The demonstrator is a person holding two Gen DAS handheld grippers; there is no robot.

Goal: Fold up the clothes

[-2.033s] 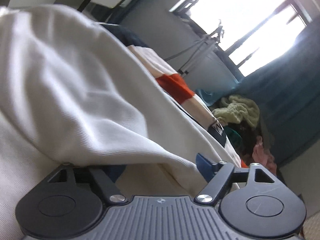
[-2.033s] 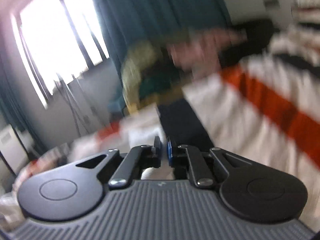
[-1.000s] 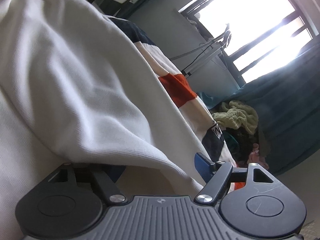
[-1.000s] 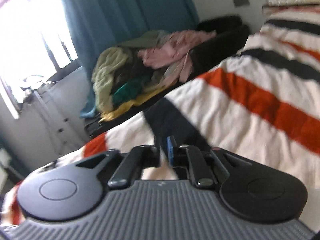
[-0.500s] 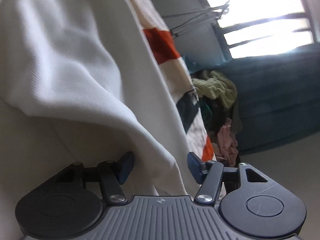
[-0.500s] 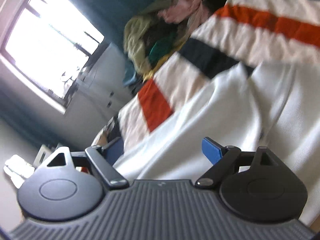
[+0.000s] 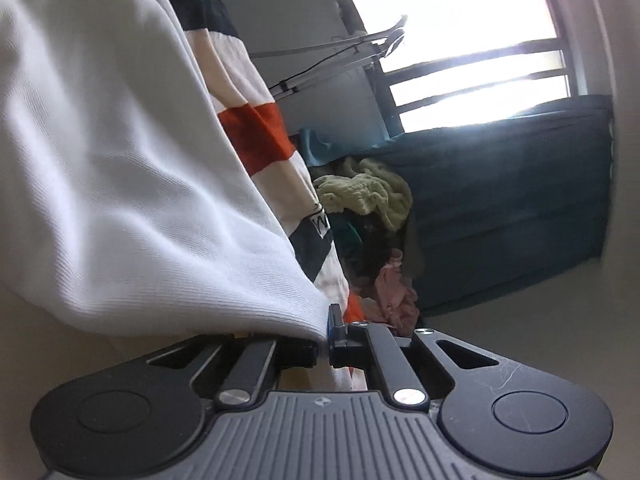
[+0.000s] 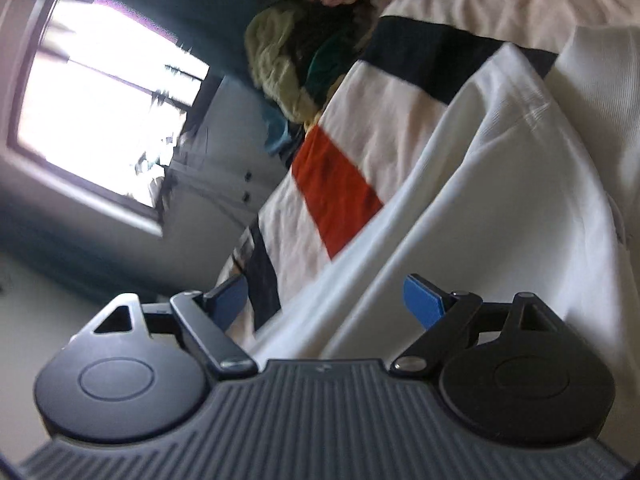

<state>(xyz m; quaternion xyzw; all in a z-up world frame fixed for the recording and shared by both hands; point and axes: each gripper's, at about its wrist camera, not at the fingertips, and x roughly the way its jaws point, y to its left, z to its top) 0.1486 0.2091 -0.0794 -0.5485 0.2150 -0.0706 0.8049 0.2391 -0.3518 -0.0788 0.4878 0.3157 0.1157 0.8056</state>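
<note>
- The left gripper (image 7: 324, 334) had its jaws drawn together, pinching a folded edge of the white garment (image 7: 120, 168) between them; one blue pad (image 7: 335, 316) showed just right of the cloth.
- From that pinch the garment rose up and to the left, filling most of the left wrist view in soft ridges.
- Behind the garment lay a striped blanket (image 7: 256, 136), with cream, orange and dark bands and a small label near its lower dark band.
- The right gripper (image 8: 324, 300) had its jaws wide apart, holding nothing; its blue pads (image 8: 424, 304) stood on either side of a ridge of the garment (image 8: 480, 208), which ran between them without being clamped.
- In the right wrist view the garment lay across the blanket (image 8: 360, 112), covering its right part, with the orange band and a dark band showing at its left edge.
- Whether the right pads touched the cloth could not be told.
- A pile of clothes (image 7: 368, 196) sat beyond the blanket's far end: a pale yellow-green knit on top, green and dark pieces under it, pink cloth lower.
- A teal curtain (image 7: 512, 200) hung behind the pile, beside a bright window (image 7: 460, 40).
- The same pile (image 8: 280, 60) and window (image 8: 104, 92) appeared in the right wrist view, tilted and somewhat blurred.
- A thin metal stand (image 7: 344, 52) stood in front of the window.
</note>
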